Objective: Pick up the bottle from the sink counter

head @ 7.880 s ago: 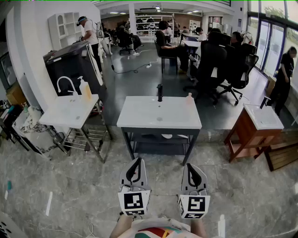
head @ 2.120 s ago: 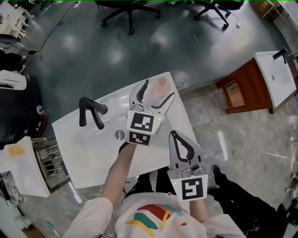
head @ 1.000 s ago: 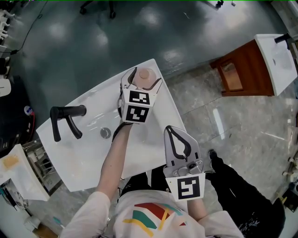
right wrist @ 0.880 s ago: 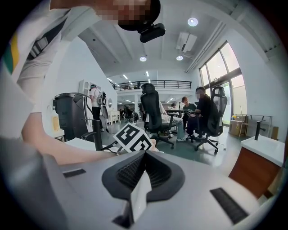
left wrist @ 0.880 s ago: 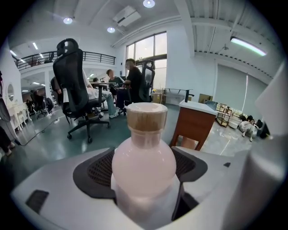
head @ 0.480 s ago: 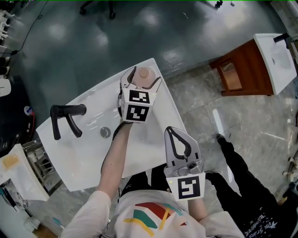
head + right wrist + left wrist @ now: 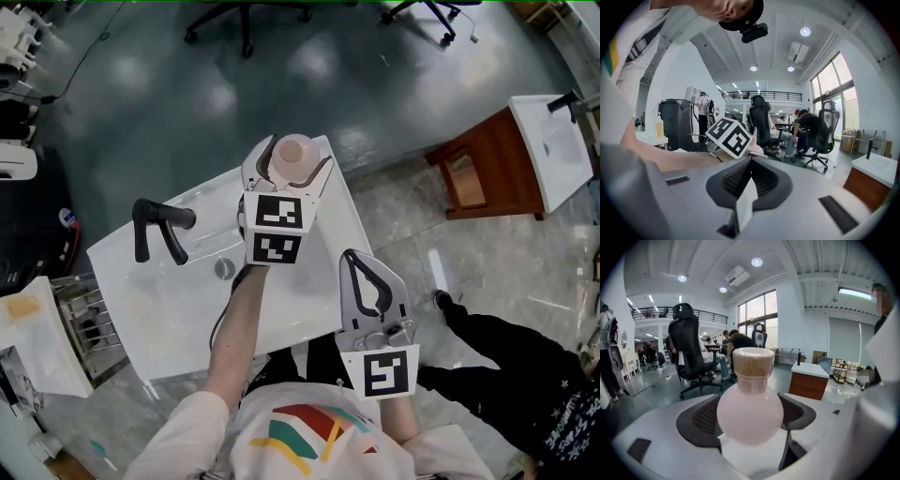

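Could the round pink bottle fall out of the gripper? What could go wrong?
The left gripper pinches the bottle only on its round, smooth belly, so it might slip or twist out. It is by the far corner of the sink counter, so a slip could send it onto the floor.

Left tongs (image 7: 294, 161), arm outstretched, clamp the bottle (image 7: 750, 414); right tongs (image 7: 351, 259) back, jaws together.

The white left tool (image 7: 294, 157) and right tool (image 7: 355, 260) carry black-and-white marker cubes (image 7: 275, 231); the short-sleeved shirt (image 7: 314, 448) is white, colourfully printed.
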`<move>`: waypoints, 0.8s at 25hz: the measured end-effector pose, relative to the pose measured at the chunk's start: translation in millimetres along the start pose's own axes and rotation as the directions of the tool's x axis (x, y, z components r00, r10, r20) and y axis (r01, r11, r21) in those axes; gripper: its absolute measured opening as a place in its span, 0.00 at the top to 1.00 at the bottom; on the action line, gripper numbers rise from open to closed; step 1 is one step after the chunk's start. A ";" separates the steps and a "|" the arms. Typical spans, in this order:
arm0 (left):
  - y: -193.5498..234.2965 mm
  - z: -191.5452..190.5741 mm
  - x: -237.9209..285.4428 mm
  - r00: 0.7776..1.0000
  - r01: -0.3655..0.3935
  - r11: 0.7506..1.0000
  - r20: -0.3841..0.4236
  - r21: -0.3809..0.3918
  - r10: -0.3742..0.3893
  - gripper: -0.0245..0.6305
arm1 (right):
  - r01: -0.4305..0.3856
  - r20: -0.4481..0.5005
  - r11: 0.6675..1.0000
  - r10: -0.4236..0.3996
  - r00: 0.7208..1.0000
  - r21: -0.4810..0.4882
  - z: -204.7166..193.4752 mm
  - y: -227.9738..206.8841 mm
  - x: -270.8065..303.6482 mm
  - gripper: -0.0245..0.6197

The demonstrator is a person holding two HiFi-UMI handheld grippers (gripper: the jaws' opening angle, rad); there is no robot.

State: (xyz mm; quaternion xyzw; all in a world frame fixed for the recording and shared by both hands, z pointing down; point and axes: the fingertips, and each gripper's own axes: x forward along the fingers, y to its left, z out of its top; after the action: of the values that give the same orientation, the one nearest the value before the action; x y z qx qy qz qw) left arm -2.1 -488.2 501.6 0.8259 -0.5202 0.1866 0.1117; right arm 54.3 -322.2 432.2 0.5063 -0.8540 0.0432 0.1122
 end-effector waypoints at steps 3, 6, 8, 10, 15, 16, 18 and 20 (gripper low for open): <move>10.3 29.8 -33.8 0.999 -0.032 0.999 0.039 -0.015 0.033 0.38 | -0.007 0.053 1.000 0.008 0.999 -0.015 29.1 10.4 -1.3 0.94; 21.1 59.9 -77.2 0.994 -0.063 0.998 0.091 -0.026 0.065 0.38 | -0.015 0.096 0.999 0.019 0.995 -0.042 56.9 23.5 -5.3 0.94; 31.2 82.7 -107.4 0.987 -0.087 0.996 0.133 -0.016 0.088 0.38 | -0.014 0.138 0.998 0.023 0.990 -0.064 78.4 31.9 -5.0 0.94; 41.3 102.3 -139.3 0.979 -0.116 0.993 0.170 -0.009 0.116 0.38 | -0.014 0.182 0.997 0.028 0.983 -0.078 100.1 41.6 -5.9 0.94; 60.0 132.1 -219.3 0.951 -0.192 0.981 0.248 0.003 0.186 0.38 | -0.037 0.277 0.992 0.071 0.958 -0.125 142.3 72.8 -15.7 0.94; 62.0 134.7 -234.9 0.946 -0.207 0.978 0.257 0.007 0.198 0.38 | -0.042 0.292 0.991 0.078 0.953 -0.128 148.9 79.6 -19.6 0.94; 70.1 136.7 -267.4 0.932 -0.251 0.968 0.274 0.009 0.239 0.38 | -0.063 0.317 0.988 0.105 0.942 -0.141 160.0 96.1 -24.3 0.94; 82.1 134.8 -302.1 0.912 -0.304 0.953 0.289 0.004 0.290 0.38 | -0.084 0.340 0.984 0.134 0.931 -0.159 168.7 115.8 -26.9 0.94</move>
State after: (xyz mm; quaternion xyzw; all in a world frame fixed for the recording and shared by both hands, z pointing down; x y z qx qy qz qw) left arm -167.8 -327.9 250.5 0.7578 -0.6456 0.0933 -0.0141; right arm -59.5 -274.9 266.7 0.4483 -0.8880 -0.1018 -0.0083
